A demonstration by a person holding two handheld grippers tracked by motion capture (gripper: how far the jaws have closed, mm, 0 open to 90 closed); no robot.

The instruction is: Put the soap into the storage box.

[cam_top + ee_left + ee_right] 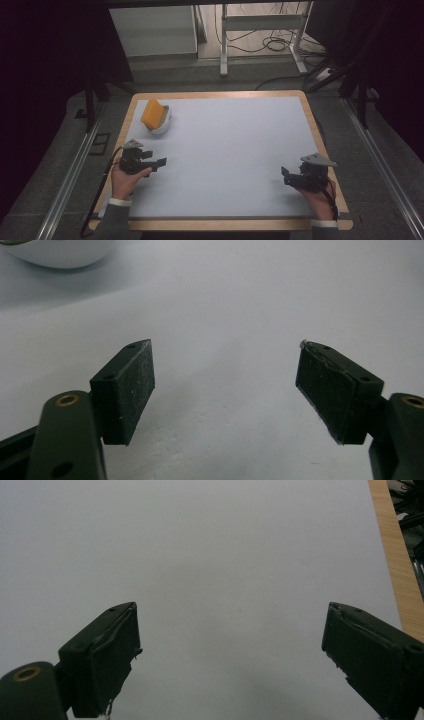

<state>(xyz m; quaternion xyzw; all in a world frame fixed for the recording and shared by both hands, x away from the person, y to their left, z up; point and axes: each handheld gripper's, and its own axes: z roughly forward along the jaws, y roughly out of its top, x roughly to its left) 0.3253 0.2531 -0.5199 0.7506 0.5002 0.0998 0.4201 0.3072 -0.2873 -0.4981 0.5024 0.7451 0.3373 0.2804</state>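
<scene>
High view showed one white bowl [161,124] near the far-left corner of the table [225,150], with one yellow-orange sponge [152,113] standing tilted on edge inside it and projecting above the rim. The bowl served as the reference landmark. Standing the sponge on edge probably kept its upper part exposed for a pinch grasp.

The left gripper [159,163] rested on the table surface just on the person's side of the bowl, near it but not touching, with its jaws pointing towards the table centre. Its jaws were released and spread wide, gripping nothing; in the left gripper view, bare mat lay between the pads [129,390], and the bowl [60,252] appeared at the upper-left corner. This position suggested readiness to reach for the sponge or bowl.

The right gripper [286,176] sat well apart from the bowl, near the opposite table edge. Its jaws were likewise released and empty; the right gripper view showed its pads [107,657] over bare mat, likely a parked position.

Count: one bowl, one sponge, two grippers.
</scene>
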